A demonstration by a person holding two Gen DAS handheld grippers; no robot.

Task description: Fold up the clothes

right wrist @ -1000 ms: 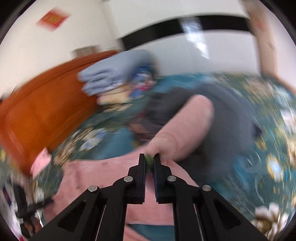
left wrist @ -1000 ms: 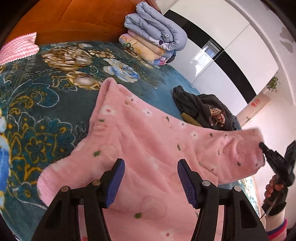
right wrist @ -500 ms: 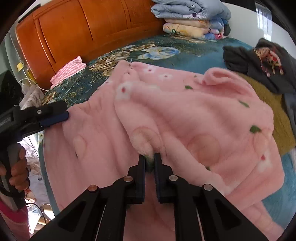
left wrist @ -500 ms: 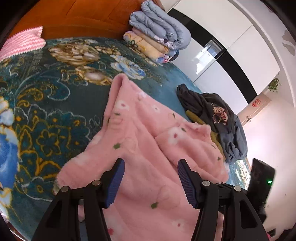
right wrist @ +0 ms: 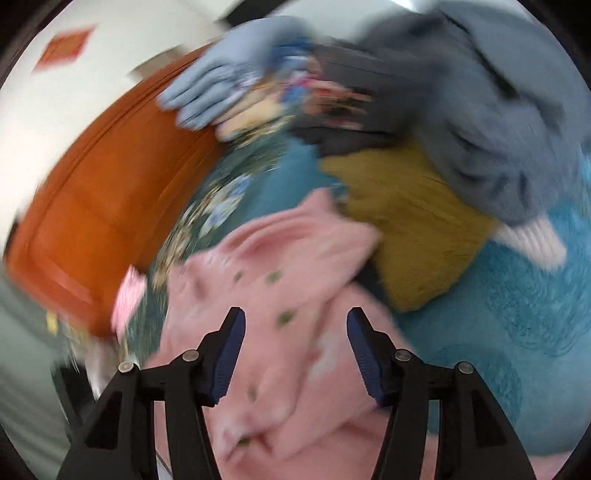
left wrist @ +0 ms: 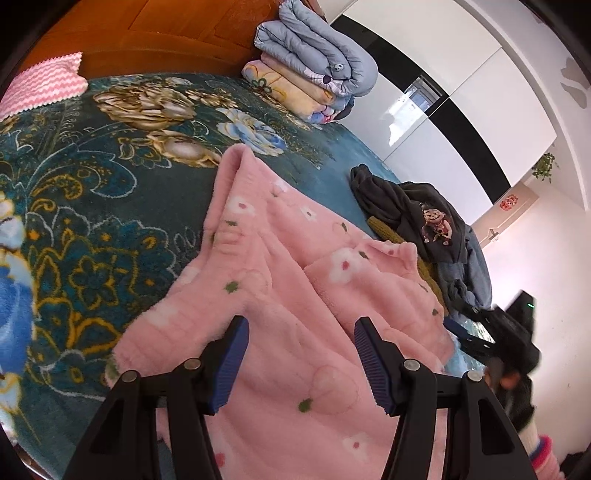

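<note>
- a pile of unfolded clothes lies at the far right of the pink garment: one dark grey top with a cartoon print, one mustard piece and one blue-grey piece; the mustard one touches the pink garment's right edge.
- one stack of folded quilts sits at the far end by the orange headboard, well apart from the work; one pink zigzag cloth lies far left.
- the bed, under a teal floral cover, shows bare room to the left of the garment and beyond it.
- the pink fleece garment lies spread at the near side of the bed, its right part folded over onto the middle.
- left gripper hangs above the garment, jaws wide, holding nothing.
- right gripper jaws also wide and empty, at the garment's near right; its view is blurred.
</note>
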